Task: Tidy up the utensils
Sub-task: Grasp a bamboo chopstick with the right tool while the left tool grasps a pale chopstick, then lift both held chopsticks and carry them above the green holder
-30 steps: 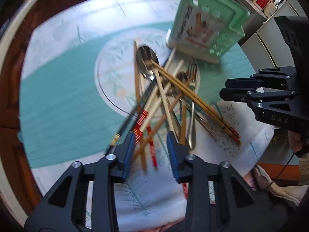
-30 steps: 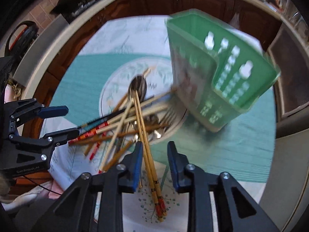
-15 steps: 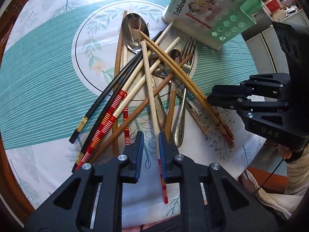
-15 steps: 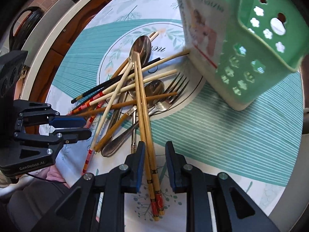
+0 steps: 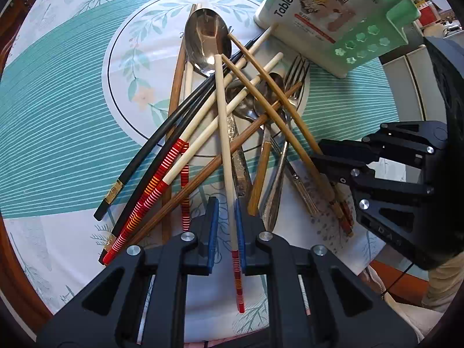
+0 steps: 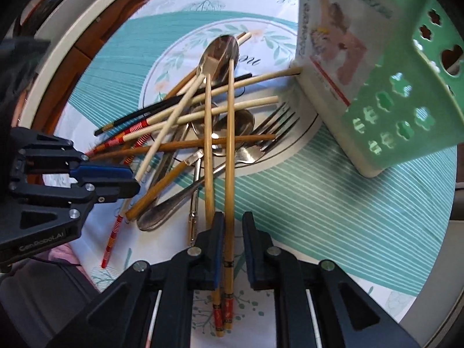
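utensils [image 5: 232, 110]: a crossed heap of chopsticks, spoons and forks lying on the patterned cloth [image 5: 58, 92] over the round bench; nothing is sorted yet, and the green holder [image 5: 348, 14] stands empty-looking just beyond the heap
left gripper [image 5: 224, 226]: you have it pointing steeply down over the near end of the pale chopstick [image 5: 223, 133]; its jaws have just been closing and now stand nearly pressed together with that stick between them; the right pad looks to touch the stick, the left pad shows a sliver of gap, so i judge a light pinch rather than a firm one
right gripper [image 6: 233, 240]: set the same way over the two bamboo chopsticks [image 6: 229, 145]; its jaws have just been closing; one stick runs between the pads, the other looks to slip under the left pad
why so: i judge you grip near the decorated ends because those stick out free of the heap; both picked sticks lie on top, so they should lift without dragging others
holder: tilted by the lens; it sits close so sorted pieces travel little
hard to tell: the holder's inside is out of view; the spoon [image 5: 207, 43] handles and fork [image 5: 295, 69] stems vanish under crossing sticks; whether the right pads truly press the bamboo i cannot tell for certain
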